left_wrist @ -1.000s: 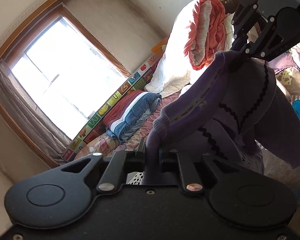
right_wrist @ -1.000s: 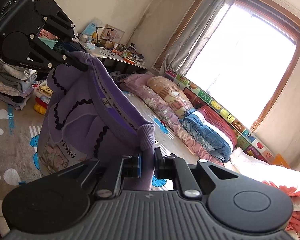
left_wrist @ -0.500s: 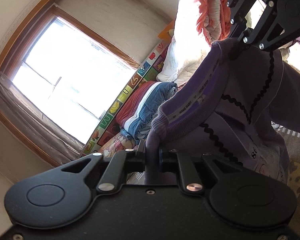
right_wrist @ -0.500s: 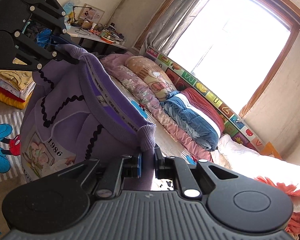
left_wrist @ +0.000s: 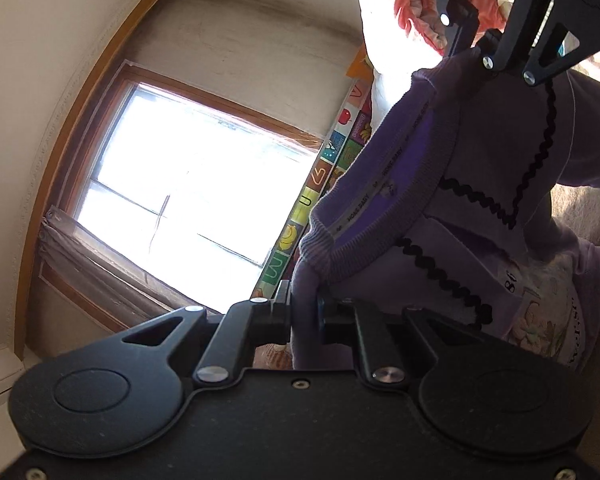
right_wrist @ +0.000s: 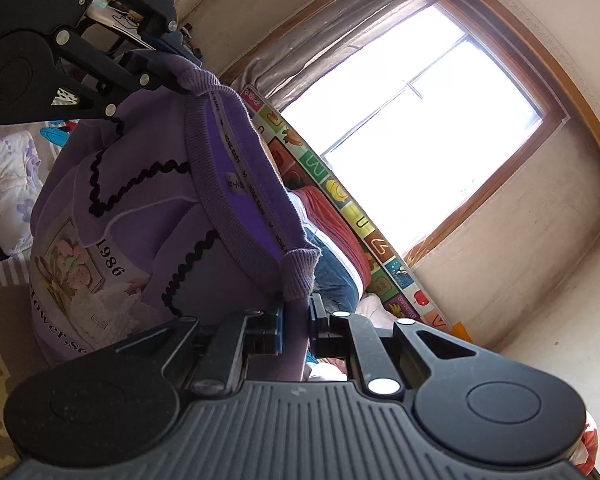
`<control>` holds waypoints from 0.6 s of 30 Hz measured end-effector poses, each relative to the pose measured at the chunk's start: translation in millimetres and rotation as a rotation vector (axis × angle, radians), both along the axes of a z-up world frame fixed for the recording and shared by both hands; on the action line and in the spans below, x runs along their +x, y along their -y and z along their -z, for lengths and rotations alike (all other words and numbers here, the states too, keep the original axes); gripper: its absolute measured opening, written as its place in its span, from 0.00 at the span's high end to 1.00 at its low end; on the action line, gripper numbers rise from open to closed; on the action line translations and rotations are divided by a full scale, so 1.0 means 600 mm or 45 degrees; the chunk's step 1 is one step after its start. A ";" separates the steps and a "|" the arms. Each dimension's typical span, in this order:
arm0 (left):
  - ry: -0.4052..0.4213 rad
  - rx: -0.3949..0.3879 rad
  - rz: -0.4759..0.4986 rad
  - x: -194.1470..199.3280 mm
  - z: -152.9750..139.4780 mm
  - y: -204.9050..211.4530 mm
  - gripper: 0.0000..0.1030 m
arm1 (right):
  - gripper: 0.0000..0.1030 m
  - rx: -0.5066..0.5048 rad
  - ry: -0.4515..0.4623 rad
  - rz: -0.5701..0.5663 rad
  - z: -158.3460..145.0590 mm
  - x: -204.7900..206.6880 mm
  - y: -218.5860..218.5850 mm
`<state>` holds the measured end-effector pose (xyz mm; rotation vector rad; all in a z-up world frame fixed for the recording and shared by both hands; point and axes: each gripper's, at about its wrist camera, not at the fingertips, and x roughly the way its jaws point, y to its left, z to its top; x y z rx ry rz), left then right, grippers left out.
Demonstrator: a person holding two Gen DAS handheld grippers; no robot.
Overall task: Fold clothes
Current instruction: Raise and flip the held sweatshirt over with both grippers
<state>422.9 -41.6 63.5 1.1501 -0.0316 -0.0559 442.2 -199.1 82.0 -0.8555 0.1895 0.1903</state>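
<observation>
Sunlit bedroom walls and one wood-framed window with a grey curtain fill the background of both wrist views. Nearest each lens is one black two-finger gripper, two in all. The left gripper has its jaws pressed together on a ribbed corner of one purple knit sweater with black zigzag trim and a flower print marked "1986". The right gripper is likewise clamped on the opposite ribbed corner of that neckline. The sweater hangs in the air between the two grippers, its neckband stretched from one to the other and its body drooping below. Beyond it lie one red, white and blue folded quilt, one colourful alphabet foam mat standing against the wall under the window, and one white and coral bedding bundle.
</observation>
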 end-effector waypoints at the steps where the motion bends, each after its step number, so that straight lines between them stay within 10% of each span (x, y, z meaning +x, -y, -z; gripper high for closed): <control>1: 0.000 0.021 0.017 -0.018 0.018 -0.005 0.90 | 0.88 -0.016 -0.016 -0.009 0.018 -0.005 0.000; 18: -0.223 0.290 0.211 -0.299 0.244 -0.030 0.90 | 0.88 -0.444 -0.221 -0.256 0.288 -0.275 -0.037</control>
